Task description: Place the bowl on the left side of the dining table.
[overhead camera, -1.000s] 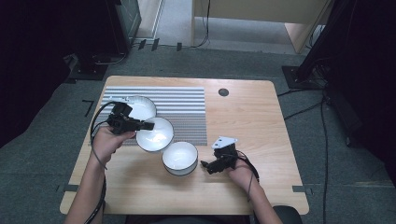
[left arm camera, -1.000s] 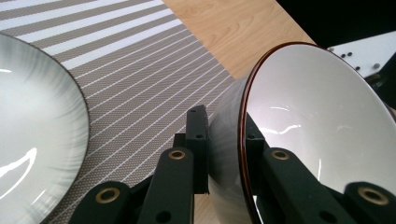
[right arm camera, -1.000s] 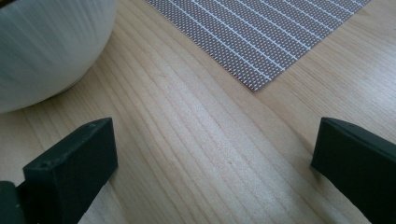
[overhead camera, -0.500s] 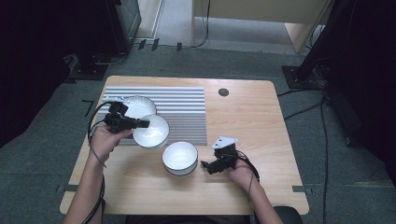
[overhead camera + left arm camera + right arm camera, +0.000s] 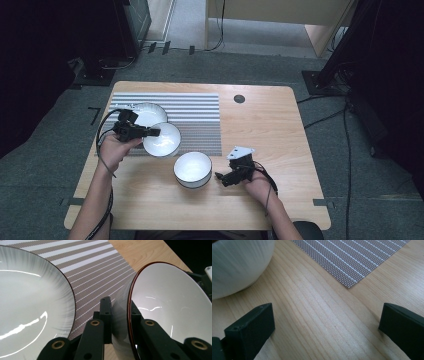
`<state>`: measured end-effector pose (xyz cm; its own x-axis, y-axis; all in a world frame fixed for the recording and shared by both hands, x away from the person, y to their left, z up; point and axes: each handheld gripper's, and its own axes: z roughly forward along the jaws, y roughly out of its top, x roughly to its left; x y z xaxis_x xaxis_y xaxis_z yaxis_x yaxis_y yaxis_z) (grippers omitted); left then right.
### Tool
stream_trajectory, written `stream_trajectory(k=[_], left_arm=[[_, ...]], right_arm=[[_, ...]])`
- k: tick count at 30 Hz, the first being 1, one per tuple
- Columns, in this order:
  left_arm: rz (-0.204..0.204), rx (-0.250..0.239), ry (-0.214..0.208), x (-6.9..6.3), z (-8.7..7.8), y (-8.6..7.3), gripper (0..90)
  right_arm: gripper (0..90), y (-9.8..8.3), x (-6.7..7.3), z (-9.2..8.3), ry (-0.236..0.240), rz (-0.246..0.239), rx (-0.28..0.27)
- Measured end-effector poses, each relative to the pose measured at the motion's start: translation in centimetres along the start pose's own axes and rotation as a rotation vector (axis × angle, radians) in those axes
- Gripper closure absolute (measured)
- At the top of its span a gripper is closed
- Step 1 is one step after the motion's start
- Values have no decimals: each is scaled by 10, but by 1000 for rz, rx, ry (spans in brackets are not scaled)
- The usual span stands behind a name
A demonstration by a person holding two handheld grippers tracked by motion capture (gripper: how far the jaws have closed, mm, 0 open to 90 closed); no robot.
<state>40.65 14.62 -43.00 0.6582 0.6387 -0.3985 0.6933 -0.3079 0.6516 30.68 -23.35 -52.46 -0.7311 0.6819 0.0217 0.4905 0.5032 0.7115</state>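
Three white bowls with dark rims are on the table. My left gripper [image 5: 150, 132] is shut on the rim of the middle bowl [image 5: 162, 140], holding it tilted just above the striped mat [image 5: 200, 115]. In the left gripper view, one jaw lies outside this bowl's [image 5: 165, 305] wall and the other inside it. A second bowl [image 5: 145, 112] rests on the mat just behind it, seen wide and shallow [image 5: 30, 302] at the left. The third bowl [image 5: 192, 169] stands on bare wood. My right gripper [image 5: 222, 177] is open and low beside it, with nothing between its fingers [image 5: 252, 327].
The wooden table [image 5: 280, 135] has a round cable hole [image 5: 239, 98] near its far edge. The mat's near corner [image 5: 348, 285] lies just ahead of the right gripper. Dark furniture and cables ring the table on the floor.
The left gripper has carried its bowl a little to the left, closer to the bowl at the mat's far left. The right gripper has stayed put.
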Motion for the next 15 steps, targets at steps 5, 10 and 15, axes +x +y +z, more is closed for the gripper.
stream_trajectory(k=[5,10,15], left_arm=[[3,16,3,3,8,-1,806],[-7,15,-6,8,14,-2,807],[-3,24,10,11,17,-4,807]], right_arm=[[0,0,0,0,-1,2,1],[0,0,0,0,-2,3,0],[0,0,1,0,-4,5,0]])
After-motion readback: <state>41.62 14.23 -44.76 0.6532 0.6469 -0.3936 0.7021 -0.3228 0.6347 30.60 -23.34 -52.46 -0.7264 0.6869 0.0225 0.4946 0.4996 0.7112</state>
